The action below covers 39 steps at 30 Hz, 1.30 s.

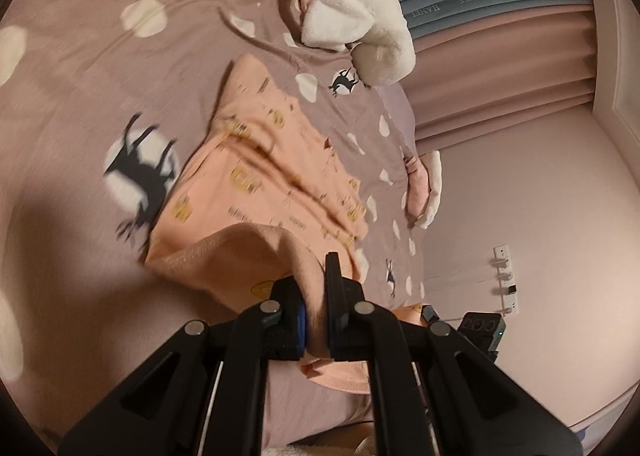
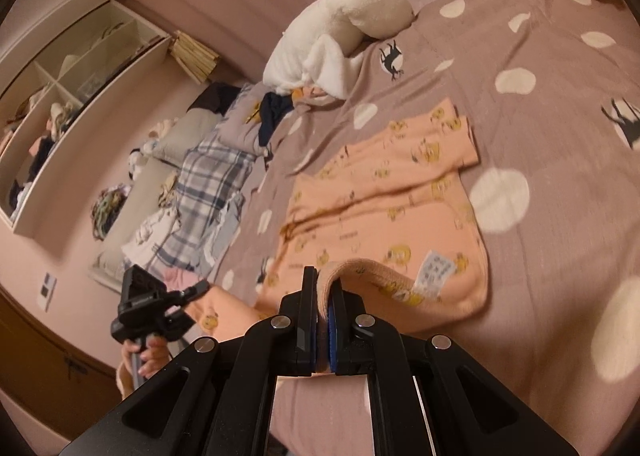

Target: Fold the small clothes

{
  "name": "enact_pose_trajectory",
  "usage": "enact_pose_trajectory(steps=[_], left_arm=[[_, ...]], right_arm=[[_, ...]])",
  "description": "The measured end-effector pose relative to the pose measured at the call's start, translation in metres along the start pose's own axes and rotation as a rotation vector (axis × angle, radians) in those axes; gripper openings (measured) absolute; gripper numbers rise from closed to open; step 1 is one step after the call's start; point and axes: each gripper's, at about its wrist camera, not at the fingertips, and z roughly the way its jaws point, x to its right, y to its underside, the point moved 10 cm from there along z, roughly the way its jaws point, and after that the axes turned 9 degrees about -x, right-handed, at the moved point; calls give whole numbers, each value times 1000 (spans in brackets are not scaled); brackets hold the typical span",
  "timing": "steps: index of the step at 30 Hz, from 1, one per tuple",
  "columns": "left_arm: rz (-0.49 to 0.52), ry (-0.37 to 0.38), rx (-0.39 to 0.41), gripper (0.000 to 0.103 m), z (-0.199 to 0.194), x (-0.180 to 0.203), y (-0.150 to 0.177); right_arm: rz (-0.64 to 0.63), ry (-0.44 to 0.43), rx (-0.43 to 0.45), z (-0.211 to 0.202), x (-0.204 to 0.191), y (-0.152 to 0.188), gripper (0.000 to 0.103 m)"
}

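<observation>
A small peach garment (image 1: 260, 175) with yellow cartoon prints lies on a mauve bedspread (image 1: 100, 75) with white dots and deer. My left gripper (image 1: 314, 288) is shut on the garment's near edge, which is lifted and folded over. In the right wrist view the same garment (image 2: 380, 195) lies flat with a sleeve folded across and a white care label (image 2: 434, 270) showing. My right gripper (image 2: 324, 288) is shut on the garment's near hem, lifted off the bed. The left gripper (image 2: 160, 300) shows at the left, held by a hand, with peach cloth at its tip.
A white plush toy (image 2: 340, 39) lies on the bedspread (image 2: 540, 155) beyond the garment; it also shows in the left wrist view (image 1: 352, 11). A plaid cloth (image 2: 208, 183), dark clothes and pillows lie at the left. A white shelf (image 2: 80, 95) and pink curtains (image 1: 500, 75) stand behind.
</observation>
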Motion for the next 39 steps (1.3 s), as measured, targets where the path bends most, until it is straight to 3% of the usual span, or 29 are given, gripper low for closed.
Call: enact_pose_trajectory(steps=[18,23,26,28,29,31,32,33,35,36,37,38,39], left_arm=[[-53,79,27,6,63,4,-133],[-94,80,47,7,80,-5,-165],[-169,20,52,6,97,-31,-177],[-250,2,42,12,108,-50,-185],[-287,29,49,20,114,-56,-193],[-328,75,73,37,118,-56,-207],[-365,96,84,57,117,-56,-214],[-397,124,99,66,114,-54,-220],[-353,150,122,69,104,-41,-229],[-299,94,129,71,95,-36,-229],[-253,6,149,73,87,-35,-229],[-202,-113,183,79,78,-37,-229],[-152,-241,215,83,69,-39,-228]], right_arm=[[95,9,13,43,51,-109,5],[110,32,6,58,66,-135,5],[123,25,-1,70,77,-143,6],[149,30,-30,78,85,-143,6],[176,31,-52,84,91,-142,6],[231,42,-80,93,106,-147,7],[266,39,-82,95,112,-152,7],[296,29,-75,97,118,-159,7],[328,19,-28,94,124,-174,12],[332,38,0,89,126,-180,15],[325,69,13,84,126,-183,26],[302,124,17,79,125,-183,47],[263,180,15,74,122,-182,60]])
